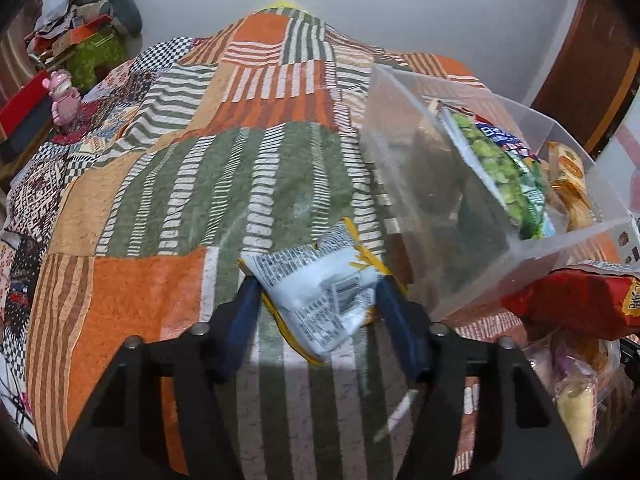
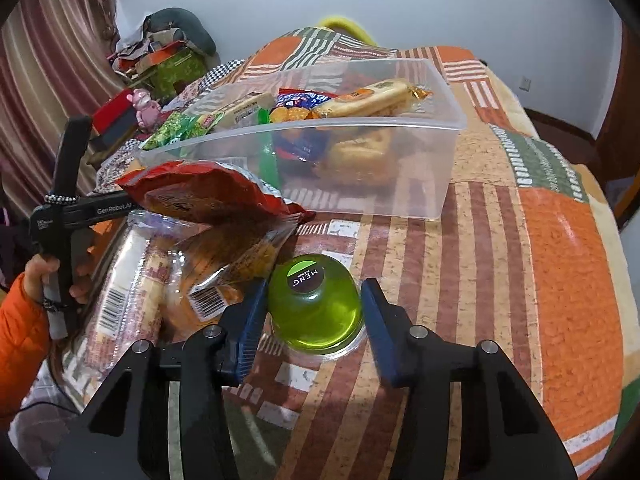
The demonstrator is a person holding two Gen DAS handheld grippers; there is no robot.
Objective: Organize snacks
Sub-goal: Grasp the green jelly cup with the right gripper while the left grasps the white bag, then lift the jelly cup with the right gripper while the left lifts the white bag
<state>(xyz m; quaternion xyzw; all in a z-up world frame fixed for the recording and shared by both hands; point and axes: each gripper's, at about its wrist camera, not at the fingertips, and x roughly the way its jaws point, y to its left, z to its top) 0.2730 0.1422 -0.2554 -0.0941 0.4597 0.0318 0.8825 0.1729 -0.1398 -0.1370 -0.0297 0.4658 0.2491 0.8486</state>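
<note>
My left gripper (image 1: pixel 316 284) is shut on a white snack packet (image 1: pixel 320 292) with yellow trim, held above the patchwork cloth. The clear plastic bin (image 1: pixel 440 216) stands to its right, holding a green pea bag (image 1: pixel 504 172) and other snacks. In the right wrist view my right gripper (image 2: pixel 314 304) is open around an upturned green jelly cup (image 2: pixel 316 308) on the cloth; the left pad looks close to it, the right pad stands apart. The bin (image 2: pixel 360 168) lies behind it. A red snack bag (image 2: pixel 208 192) and clear bread packs (image 2: pixel 208 272) lie to the left.
The patchwork cloth (image 2: pixel 540 240) covers the table. A pink figurine (image 1: pixel 64 96) and boxes (image 1: pixel 88 52) stand at the far left edge. The red bag (image 1: pixel 572 300) lies just right of my left gripper. A white wall is behind.
</note>
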